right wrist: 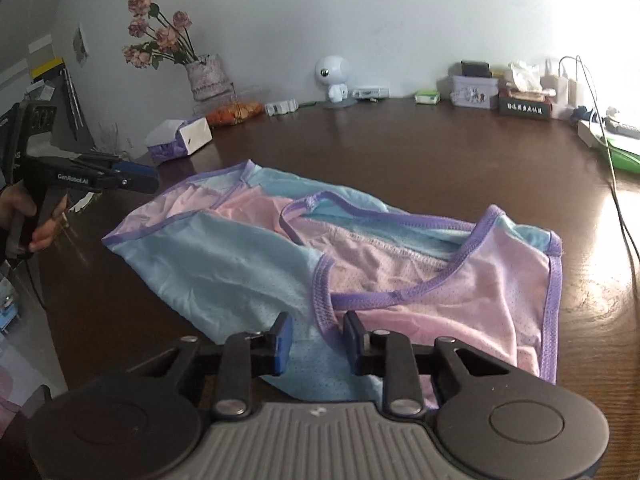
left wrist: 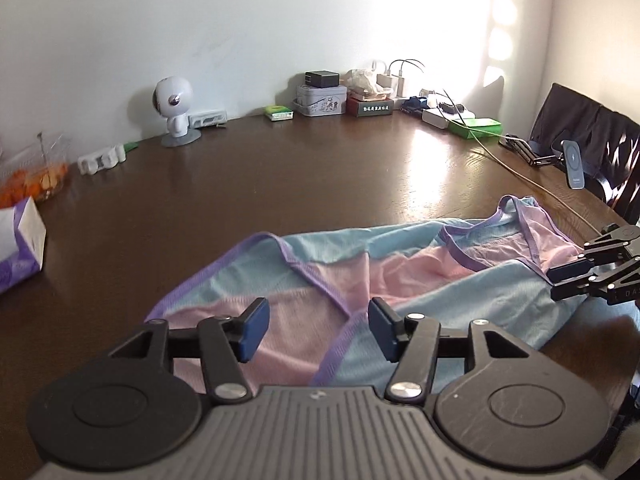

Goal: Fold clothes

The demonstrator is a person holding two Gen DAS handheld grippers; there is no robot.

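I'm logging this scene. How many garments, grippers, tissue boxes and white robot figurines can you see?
garment: 1
grippers: 2, the left gripper and the right gripper
tissue box: 1
white figurine: 1
Total: 5

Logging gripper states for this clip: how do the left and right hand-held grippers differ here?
The left hand-held gripper has its jaws spread wider; the right hand-held gripper shows a narrower gap. Left sits over pink fabric of the garment, right over its purple-trimmed blue-pink seam. Both are open, gripping nothing.
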